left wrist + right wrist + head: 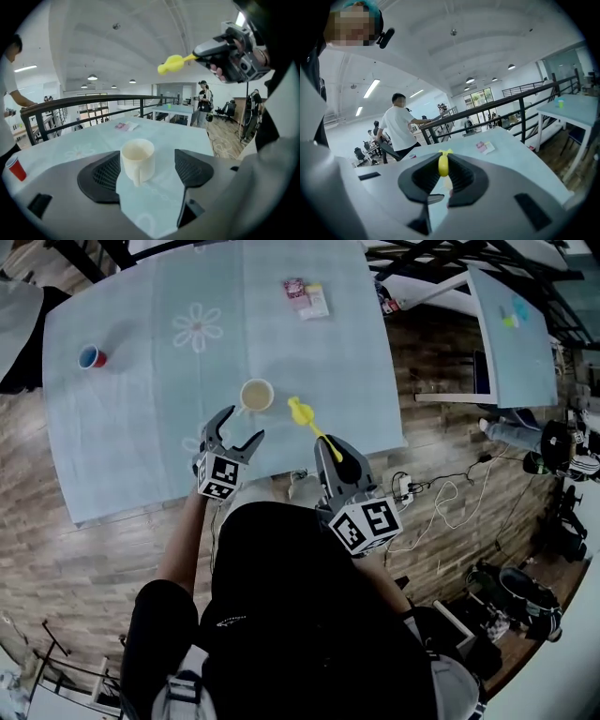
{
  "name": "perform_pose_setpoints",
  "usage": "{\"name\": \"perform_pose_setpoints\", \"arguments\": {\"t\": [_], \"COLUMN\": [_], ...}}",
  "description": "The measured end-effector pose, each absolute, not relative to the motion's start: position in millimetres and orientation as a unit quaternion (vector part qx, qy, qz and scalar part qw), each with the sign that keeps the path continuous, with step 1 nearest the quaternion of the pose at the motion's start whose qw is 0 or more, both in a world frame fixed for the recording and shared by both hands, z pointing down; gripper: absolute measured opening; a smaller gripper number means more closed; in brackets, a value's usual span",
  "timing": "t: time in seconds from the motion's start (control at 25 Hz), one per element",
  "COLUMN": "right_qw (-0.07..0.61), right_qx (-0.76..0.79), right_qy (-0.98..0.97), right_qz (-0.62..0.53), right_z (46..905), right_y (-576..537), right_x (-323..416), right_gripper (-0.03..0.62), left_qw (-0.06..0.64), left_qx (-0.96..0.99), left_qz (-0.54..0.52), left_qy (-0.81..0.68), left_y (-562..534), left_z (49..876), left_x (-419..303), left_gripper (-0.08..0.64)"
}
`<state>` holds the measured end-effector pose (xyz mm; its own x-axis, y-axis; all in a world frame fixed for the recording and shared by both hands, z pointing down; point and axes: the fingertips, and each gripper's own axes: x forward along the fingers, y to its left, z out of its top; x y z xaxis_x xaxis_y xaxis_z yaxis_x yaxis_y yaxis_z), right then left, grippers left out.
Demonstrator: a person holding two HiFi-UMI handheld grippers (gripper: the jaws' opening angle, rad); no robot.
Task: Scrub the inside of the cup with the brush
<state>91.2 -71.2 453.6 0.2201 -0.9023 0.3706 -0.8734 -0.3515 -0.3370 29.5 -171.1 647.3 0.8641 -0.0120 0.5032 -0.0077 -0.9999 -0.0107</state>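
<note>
Standing upright, cream cup (257,395) near released left tool (244,425); right tool (326,442) clenching yellow brush (300,412).

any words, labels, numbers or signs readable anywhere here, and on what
No text can be read in any view.
packets on the table: print too small and blurred to read.
marker cubes: black-and-white square patterns only, no letters.
cup: plain, no print seen.
</note>
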Motion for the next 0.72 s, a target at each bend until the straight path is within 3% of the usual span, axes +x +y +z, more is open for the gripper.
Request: {"name": "perform_pose_setpoints", "arguments": {"t": [0.12,0.36,0.72], "right_qw": [0.022,0.010,0.005], "right_qx": [-0.788,-0.797,-0.804], "right_qy": [0.557,0.538,0.521], "right_qz": [-0.261,-0.275,-0.287], "right_z": [452.0,458.5,468.7], "right_y": [-71.2,-75.8,-78.6], "right_x": [91.2,94.2,86.6], "right_gripper": [0.040,0.040,0.040], "left_qw": [0.017,-0.030,-0.010], "left_qx": [-0.961,-0.961,-0.967], "left_qz": [-0.277,-0.276,-0.256], "left_qy": [-0.009,-0.002,-0.008], "left_y": [-178.6,-195.2,-193.2], "left_z": [663.3,689.6,706.4], "left_x": [37.4,60.1,82.5], "left_gripper": [0.362,0.393,0.399]}}
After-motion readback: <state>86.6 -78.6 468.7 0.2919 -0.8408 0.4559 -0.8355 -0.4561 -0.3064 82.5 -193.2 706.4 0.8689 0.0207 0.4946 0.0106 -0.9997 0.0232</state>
